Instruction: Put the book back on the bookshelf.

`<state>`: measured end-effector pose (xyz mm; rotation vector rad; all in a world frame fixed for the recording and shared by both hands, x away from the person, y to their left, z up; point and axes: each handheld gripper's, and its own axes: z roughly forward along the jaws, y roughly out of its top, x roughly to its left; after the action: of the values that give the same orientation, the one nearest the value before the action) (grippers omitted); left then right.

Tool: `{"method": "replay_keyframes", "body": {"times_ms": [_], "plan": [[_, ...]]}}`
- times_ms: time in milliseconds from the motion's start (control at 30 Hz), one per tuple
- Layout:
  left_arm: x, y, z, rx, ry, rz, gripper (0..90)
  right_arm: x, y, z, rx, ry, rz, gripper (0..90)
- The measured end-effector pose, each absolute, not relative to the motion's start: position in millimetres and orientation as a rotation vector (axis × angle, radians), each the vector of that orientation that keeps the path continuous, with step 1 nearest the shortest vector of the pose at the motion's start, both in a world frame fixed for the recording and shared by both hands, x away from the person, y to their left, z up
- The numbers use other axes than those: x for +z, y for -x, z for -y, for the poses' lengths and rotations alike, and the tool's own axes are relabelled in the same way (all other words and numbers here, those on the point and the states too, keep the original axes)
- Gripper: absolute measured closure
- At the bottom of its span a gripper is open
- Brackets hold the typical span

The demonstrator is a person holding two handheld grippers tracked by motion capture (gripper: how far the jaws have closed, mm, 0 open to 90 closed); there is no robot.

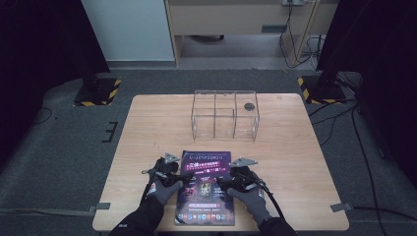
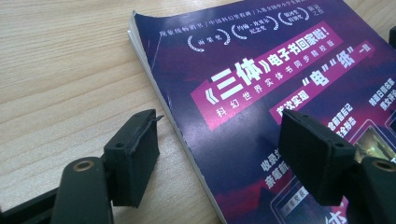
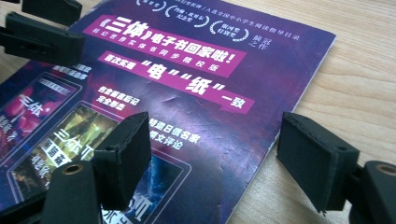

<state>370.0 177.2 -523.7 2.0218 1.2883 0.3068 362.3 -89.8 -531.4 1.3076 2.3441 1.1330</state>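
Left gripper [image 1: 173, 175] sits wide open, jaws straddling the purple magazine's [image 1: 206, 189] left edge, gripping nothing. The magazine lies flat at the table's [image 1: 147, 123] near edge. Right gripper [image 1: 230, 178] gapes too, straddling its right edge, empty.

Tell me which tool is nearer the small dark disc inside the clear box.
Right. The right tool sits at the magazine's right edge, more nearly below the disc in the clear box; the left tool is farther left.
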Motion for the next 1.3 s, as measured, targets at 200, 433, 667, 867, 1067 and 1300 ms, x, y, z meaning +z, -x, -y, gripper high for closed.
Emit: {"method": "replay_keyframes", "body": {"times_ms": [200,433,667,867,1067,1300], "plan": [[-524.3,-369.0,-171.7,0.289,-2.017,-1.274,26.6,-532.5,-360.4,88.8,1.129,-1.297,-2.329,25.4],[-524.4,-369.7,-172.8,0.258,-1.99,-1.286,24.6,-534.7,-358.0,86.8,1.134,-1.288,-2.302,24.5],[-527.2,-370.1,-177.7,0.177,-1.9,-1.301,16.8,-536.2,-357.1,87.5,1.149,-1.279,-2.292,23.9],[-528.3,-369.1,-174.4,0.21,-1.928,-1.272,13.6,-536.7,-356.1,87.6,1.159,-1.289,-2.283,23.9],[-528.6,-368.3,-173.1,0.221,-1.908,-1.293,14.7,-537.1,-356.8,88.8,1.179,-1.298,-2.278,23.9],[-526.7,-366.7,-176.0,0.196,-1.853,-1.32,16.6,-537.1,-357.2,89.9,1.185,-1.293,-2.285,24.2]]}}
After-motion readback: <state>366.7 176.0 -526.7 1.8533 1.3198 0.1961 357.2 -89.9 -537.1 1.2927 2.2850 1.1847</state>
